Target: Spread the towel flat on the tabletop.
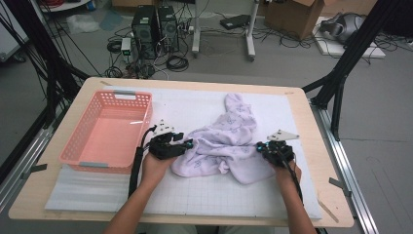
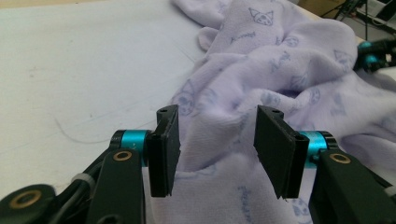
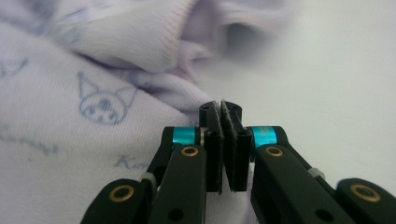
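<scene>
One lilac garment lay crumpled mid-mat, right of basket. Right gripper pinched its right edge for spreading; left gripper, jaws spread, straddled the left fold, unclamped.

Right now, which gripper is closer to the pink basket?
Left. The left gripper sits just beside the pink basket, at the lilac cloth's near edge; the right gripper is across the cloth, farther away.

garment: soft lilac knit cloth, printed, kinda fuzzy | basket: pink plastic, perforated | mat: white, matt | table: pale wood edge | jaws: matt black plastic
</scene>
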Available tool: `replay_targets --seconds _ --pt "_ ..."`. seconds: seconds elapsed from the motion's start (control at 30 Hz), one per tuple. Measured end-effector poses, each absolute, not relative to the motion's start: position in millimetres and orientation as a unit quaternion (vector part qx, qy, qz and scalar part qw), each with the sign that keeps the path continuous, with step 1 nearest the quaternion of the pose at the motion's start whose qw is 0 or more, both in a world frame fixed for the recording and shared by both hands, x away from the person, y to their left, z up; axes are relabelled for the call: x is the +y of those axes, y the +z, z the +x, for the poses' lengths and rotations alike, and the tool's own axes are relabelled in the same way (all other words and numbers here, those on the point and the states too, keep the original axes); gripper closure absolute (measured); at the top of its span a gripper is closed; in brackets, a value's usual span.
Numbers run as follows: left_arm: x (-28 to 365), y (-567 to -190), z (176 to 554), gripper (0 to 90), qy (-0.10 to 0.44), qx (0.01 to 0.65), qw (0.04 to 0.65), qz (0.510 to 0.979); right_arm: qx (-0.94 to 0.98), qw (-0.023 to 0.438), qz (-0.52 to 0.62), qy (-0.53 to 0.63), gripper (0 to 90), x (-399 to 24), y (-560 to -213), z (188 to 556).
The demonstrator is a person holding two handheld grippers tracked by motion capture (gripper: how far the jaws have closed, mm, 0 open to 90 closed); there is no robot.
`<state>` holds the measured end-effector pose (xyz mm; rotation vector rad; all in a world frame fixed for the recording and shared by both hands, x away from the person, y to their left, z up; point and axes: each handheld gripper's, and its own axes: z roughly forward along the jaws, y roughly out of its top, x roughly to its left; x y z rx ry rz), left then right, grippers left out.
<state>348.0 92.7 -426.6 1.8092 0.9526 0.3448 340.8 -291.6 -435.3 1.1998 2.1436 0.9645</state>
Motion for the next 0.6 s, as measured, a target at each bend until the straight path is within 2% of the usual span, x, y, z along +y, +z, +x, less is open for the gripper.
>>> replay_targets --seconds 0.17,0.27,0.37,0.43,0.47,0.6 --pt "88 -426 345 48.2 0.135 0.385 0.509 0.758 0.758 0.319 0.483 0.300 87.5 -316 -433 345" --pt "88 -423 341 47.4 0.131 0.375 0.511 0.762 0.741 0.341 0.506 0.281 87.5 -330 -433 345" --pt "85 -419 335 47.2 0.126 0.360 0.518 0.765 0.738 0.321 0.517 0.291 83.0 -337 -432 343" --pt "82 -417 330 49.2 0.118 0.345 0.526 0.768 0.741 0.321 0.507 0.303 73.0 -334 -430 338" --pt "80 -417 328 53.4 0.115 0.338 0.530 0.769 0.740 0.321 0.503 0.311 69.6 -333 -428 334" --pt "66 -421 317 57.0 0.098 0.314 0.528 0.783 0.743 0.322 0.480 0.337 66.2 -329 -419 315"
